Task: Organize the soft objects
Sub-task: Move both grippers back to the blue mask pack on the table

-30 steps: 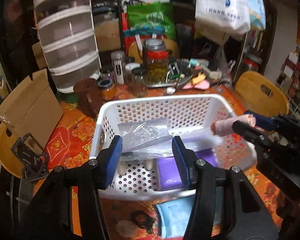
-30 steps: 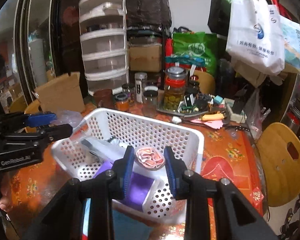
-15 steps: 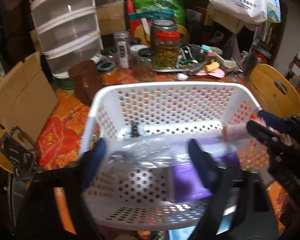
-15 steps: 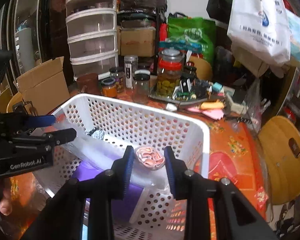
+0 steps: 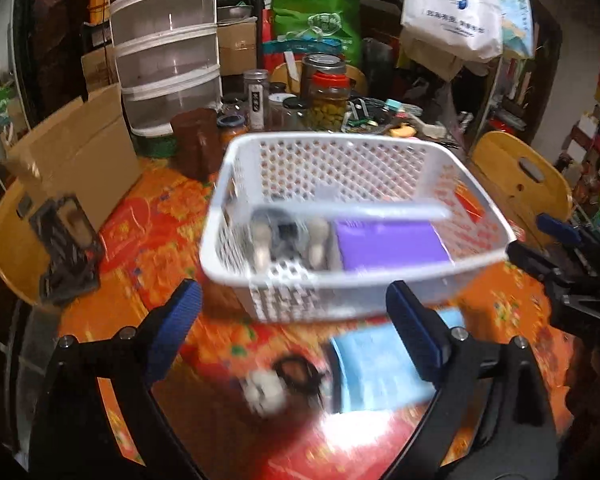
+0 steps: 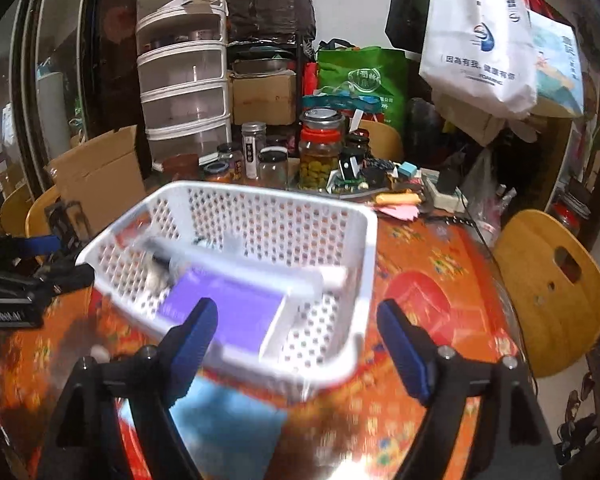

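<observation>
A white perforated basket (image 5: 220,200) (image 6: 370,264) stands on the orange patterned table. In it lie a purple pack (image 5: 392,244) (image 6: 224,308) and a long clear bag (image 5: 352,212) (image 6: 260,268), blurred, stretching across the basket. A light blue pack (image 5: 376,368) (image 6: 220,416) lies on the table in front of the basket, beside a small white lump (image 5: 264,396). My left gripper (image 5: 292,304) is short of the basket's near wall, its jaws opening with nothing between them. My right gripper (image 6: 296,316) is at the near right corner, jaws opening and holding nothing.
Glass jars (image 5: 326,96) and a brown cup (image 5: 196,144) crowd the table behind the basket. A clear drawer tower (image 6: 184,80) and a cardboard box (image 5: 80,160) stand at the left. A black frame (image 5: 64,248) lies left. A wooden chair back (image 6: 548,292) is right.
Both grippers went from shut to wide open and let go of the clear bag with the pink roll, which now lies in the basket. Both pulled back toward the near side.
</observation>
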The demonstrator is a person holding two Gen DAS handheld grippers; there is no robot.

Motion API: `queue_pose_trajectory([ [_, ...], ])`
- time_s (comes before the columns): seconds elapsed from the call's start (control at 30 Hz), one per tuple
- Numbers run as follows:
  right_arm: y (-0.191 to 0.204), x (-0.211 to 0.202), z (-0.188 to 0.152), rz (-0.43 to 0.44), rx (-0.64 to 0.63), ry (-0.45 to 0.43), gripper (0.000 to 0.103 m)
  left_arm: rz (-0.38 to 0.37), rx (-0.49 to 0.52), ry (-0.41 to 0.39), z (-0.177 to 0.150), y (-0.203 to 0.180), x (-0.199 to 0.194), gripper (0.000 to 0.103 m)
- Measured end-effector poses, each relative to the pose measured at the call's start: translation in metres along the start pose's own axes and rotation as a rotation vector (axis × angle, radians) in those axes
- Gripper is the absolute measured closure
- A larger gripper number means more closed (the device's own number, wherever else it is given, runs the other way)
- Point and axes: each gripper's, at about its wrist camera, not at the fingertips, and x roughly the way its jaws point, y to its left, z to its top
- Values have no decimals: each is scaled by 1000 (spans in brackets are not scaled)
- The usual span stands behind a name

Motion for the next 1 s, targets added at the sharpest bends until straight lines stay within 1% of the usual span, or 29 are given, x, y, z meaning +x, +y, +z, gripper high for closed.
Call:
queue_pose_trajectory([
  [0.1, 1, -10, -23, 7, 16, 19, 21, -24, -8, 9, -34, -1, -11, 10],
  [0.17, 1, -14, -42, 41, 34, 35, 20, -47, -15, 25, -56, -4, -12, 9],
  [0.3, 1, -12, -77, 82, 66, 78, 20, -63, -22, 93, -90, -10, 5, 9],
  [0.4, 1, -3, -100, 90, 85, 121, 20, -66, -30, 128, -102, -10, 18, 9],
  [0.5, 0, 3, -117, 109, 97, 150, 20, -34, -44, 126, -109, 0, 19, 9],
  [0.53, 1, 3, -122, 120, 96, 153, 20, -33, -54, 128, -109, 4, 20, 9],
  [0.6, 3, 5, -130, 105, 77, 160, 20, -41, -80, 133, -109, 14, 22, 9],
  [0.67, 4, 7, -134, 108, 69, 163, 20, -38, -90, 127, -110, 19, 21, 9],
  [0.8, 1, 6, -136, 129, 83, 152, 21, -67, -73, 125, -107, 8, 20, 10],
  [0.83, 1, 6, -135, 127, 84, 148, 22, -75, -66, 128, -105, 3, 22, 10],
  [0.87, 1, 5, -134, 128, 81, 144, 23, -77, -59, 131, -104, -2, 24, 12],
  [0.93, 2, 5, -130, 135, 80, 143, 31, -78, -51, 140, -103, -10, 29, 19],
  [0.97, 2, 6, -129, 138, 79, 143, 34, -83, -52, 148, -102, -13, 31, 26],
  [1.0, 3, 7, -127, 145, 76, 146, 39, -92, -56, 157, -101, -14, 34, 31],
])
